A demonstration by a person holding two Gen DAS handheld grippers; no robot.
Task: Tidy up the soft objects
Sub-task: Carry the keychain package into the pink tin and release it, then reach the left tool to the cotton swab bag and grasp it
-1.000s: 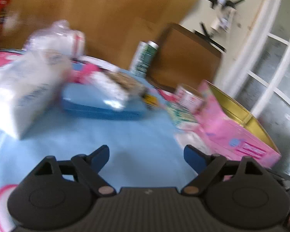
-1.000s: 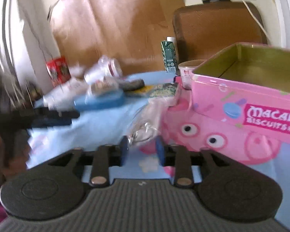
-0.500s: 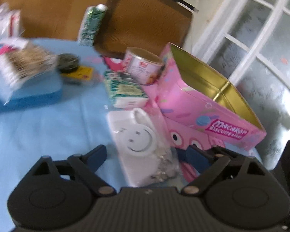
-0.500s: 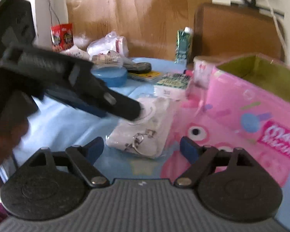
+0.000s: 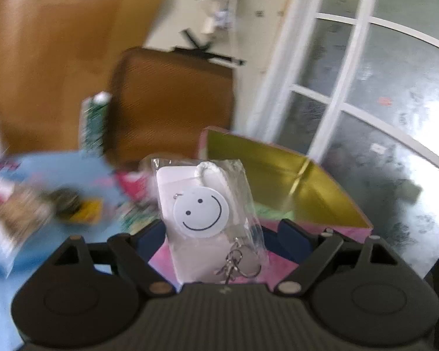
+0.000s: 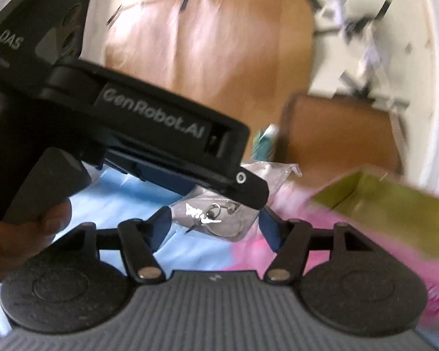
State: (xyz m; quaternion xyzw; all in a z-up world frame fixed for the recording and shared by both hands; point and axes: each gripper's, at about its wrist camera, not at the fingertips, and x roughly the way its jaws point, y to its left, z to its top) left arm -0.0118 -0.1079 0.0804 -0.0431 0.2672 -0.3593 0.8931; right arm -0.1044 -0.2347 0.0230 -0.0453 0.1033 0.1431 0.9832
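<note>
A white smiley-face pouch [image 5: 202,213] in a clear bag with a metal key ring is lifted off the table, between the fingers of my left gripper [image 5: 219,234], which is shut on it. It is held in front of the open pink tin box [image 5: 292,187] with a gold inside. In the right wrist view the left gripper's body [image 6: 161,134] crosses the frame, with the pouch [image 6: 216,213] hanging under it. My right gripper [image 6: 216,228] is open and empty just below the pouch. The pink box [image 6: 380,204] is at the right.
A blue tablecloth [image 5: 58,234] carries blurred snack packs [image 5: 11,213], a green carton [image 5: 93,122] and a small cup. A brown chair back [image 5: 172,102] stands behind the table. A glass door [image 5: 365,87] is at the right.
My left gripper closed on the smiley pouch and lifted it off the table toward the pink box. My right gripper, shut a second ago, has opened and let the pouch go.
</note>
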